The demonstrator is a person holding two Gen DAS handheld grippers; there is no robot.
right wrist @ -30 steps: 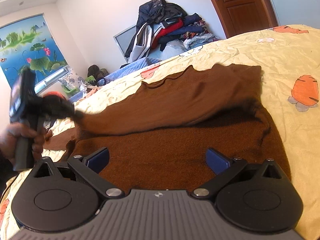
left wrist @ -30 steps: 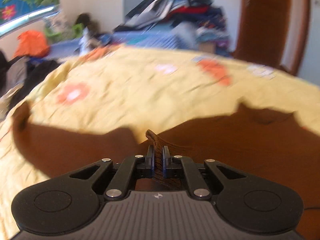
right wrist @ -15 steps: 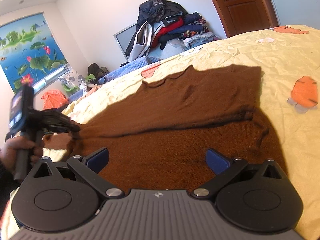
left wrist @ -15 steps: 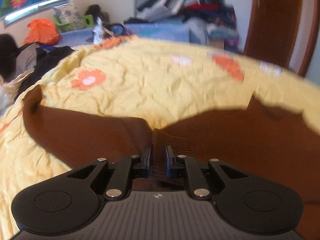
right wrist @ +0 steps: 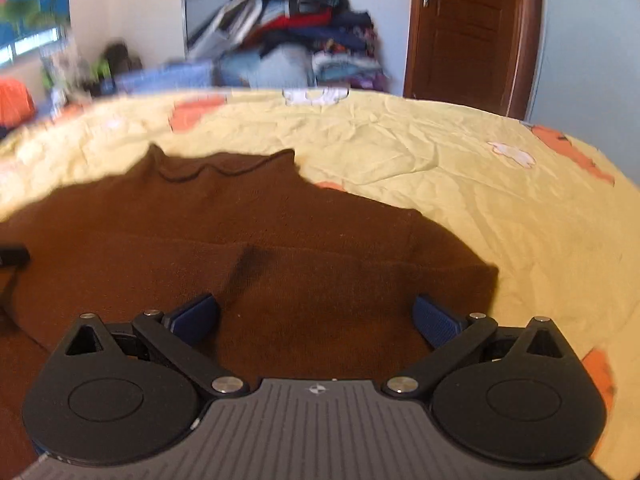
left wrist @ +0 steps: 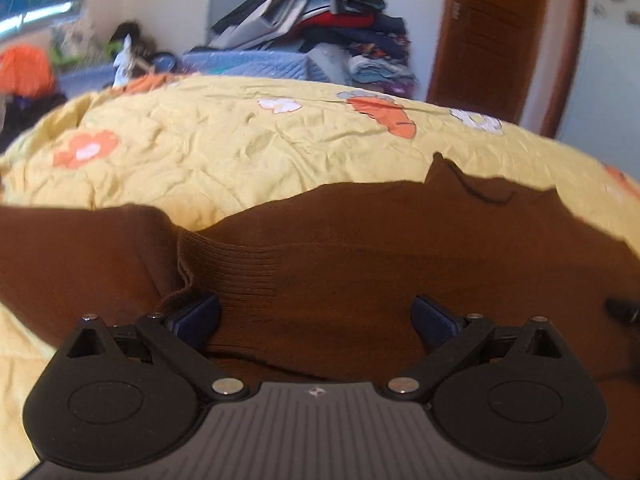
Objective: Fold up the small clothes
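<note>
- The brown sweater (left wrist: 360, 248) lies spread on the yellow bedspread (left wrist: 224, 148), its collar (right wrist: 224, 166) at the far end and its body running back toward both cameras.
- The left gripper (left wrist: 316, 316) stands wide, jaws well apart with nothing between them; its left pad (left wrist: 198, 314) sits just beside, perhaps touching, the ribbed cuff (left wrist: 228, 264) of a sleeve laid across the body.
- The right gripper (right wrist: 316, 316) is equally wide and empty, hovering low over the near part of the sweater, whose right edge (right wrist: 480, 276) lies just ahead and to the right of its right pad (right wrist: 436, 320).
- A dark tip of the other tool shows at the inner edge of each wrist view, so the two grippers appear to be near each other over the same cloth.
- The sweater's long axis, collar to hem, points straight away from both grippers; the folded-in sleeve crosses it from the left side.
- Judged from this layout, one sleeve fold looks done and the right side looks to be next; the right gripper is the nearer one to that edge.
- The coming move probably turns on whether the right edge is seized from its outer side and carried leftward across the long axis.
- A pile of clothes (right wrist: 296, 28) and a wooden door (right wrist: 472, 32) stand beyond the bed, well apart from the work.
</note>
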